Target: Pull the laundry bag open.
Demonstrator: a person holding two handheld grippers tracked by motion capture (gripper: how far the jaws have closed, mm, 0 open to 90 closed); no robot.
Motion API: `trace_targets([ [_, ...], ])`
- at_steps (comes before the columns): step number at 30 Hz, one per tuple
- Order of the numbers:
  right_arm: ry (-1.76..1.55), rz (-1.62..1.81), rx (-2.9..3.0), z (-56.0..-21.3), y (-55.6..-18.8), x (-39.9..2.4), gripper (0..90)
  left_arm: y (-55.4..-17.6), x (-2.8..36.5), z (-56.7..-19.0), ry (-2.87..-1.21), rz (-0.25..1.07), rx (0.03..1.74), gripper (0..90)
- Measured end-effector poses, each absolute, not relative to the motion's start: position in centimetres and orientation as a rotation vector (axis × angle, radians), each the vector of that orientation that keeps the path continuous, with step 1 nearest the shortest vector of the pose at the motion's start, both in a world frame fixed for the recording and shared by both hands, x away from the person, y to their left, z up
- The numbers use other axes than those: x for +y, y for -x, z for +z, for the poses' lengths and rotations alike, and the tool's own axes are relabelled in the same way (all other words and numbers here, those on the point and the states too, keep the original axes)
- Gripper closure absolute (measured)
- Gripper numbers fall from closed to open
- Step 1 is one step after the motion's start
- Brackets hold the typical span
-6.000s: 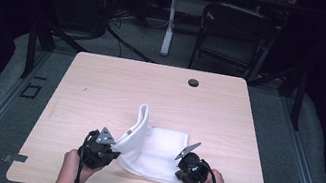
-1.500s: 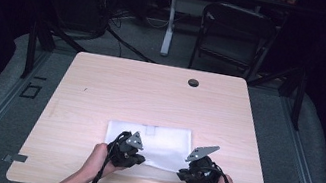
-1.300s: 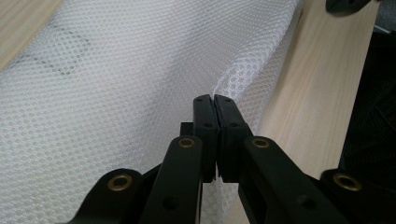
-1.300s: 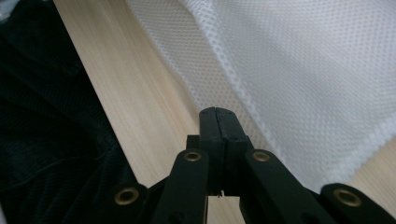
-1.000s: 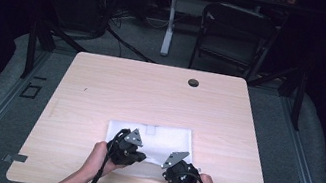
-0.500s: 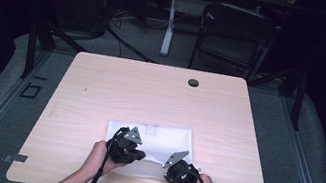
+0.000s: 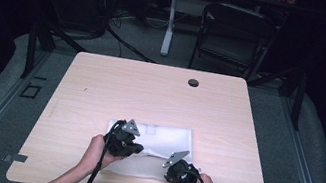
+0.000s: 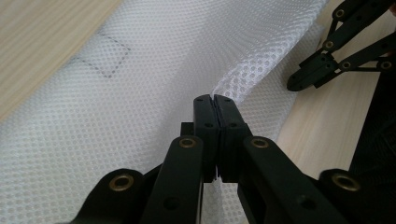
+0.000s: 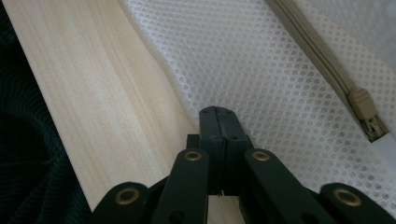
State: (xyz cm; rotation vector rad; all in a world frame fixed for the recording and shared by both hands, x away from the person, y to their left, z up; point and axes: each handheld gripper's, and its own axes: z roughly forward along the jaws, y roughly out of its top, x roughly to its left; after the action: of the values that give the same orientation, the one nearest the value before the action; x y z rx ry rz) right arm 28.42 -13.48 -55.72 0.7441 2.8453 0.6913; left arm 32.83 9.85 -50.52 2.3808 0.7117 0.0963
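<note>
Both tools, left [image 8: 215, 100] and right [image 9: 218, 112], pinched the mesh bag's [image 7: 162, 139] near edge at lower centre, likely for folding it on the bench [image 7: 101, 85].

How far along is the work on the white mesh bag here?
The mesh bag already lies flat on the table. In hand: the left tongs pinch a fold of mesh; the right tongs are shut at its near edge. Any further folding isn't done yet.
</note>
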Motion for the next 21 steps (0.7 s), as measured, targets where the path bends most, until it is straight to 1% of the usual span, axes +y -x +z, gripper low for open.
trace_targets([
  [5,-0.764,0.705,2.844,-55.8,-28.4,-13.5,90.0,-33.6,10.0,-49.6,-2.369,0.119,0.720,89.1],
  [21,-0.758,0.682,2.865,-55.6,-28.3,-13.5,90.0,-36.2,9.7,-45.8,-2.389,0.251,0.708,89.1],
])
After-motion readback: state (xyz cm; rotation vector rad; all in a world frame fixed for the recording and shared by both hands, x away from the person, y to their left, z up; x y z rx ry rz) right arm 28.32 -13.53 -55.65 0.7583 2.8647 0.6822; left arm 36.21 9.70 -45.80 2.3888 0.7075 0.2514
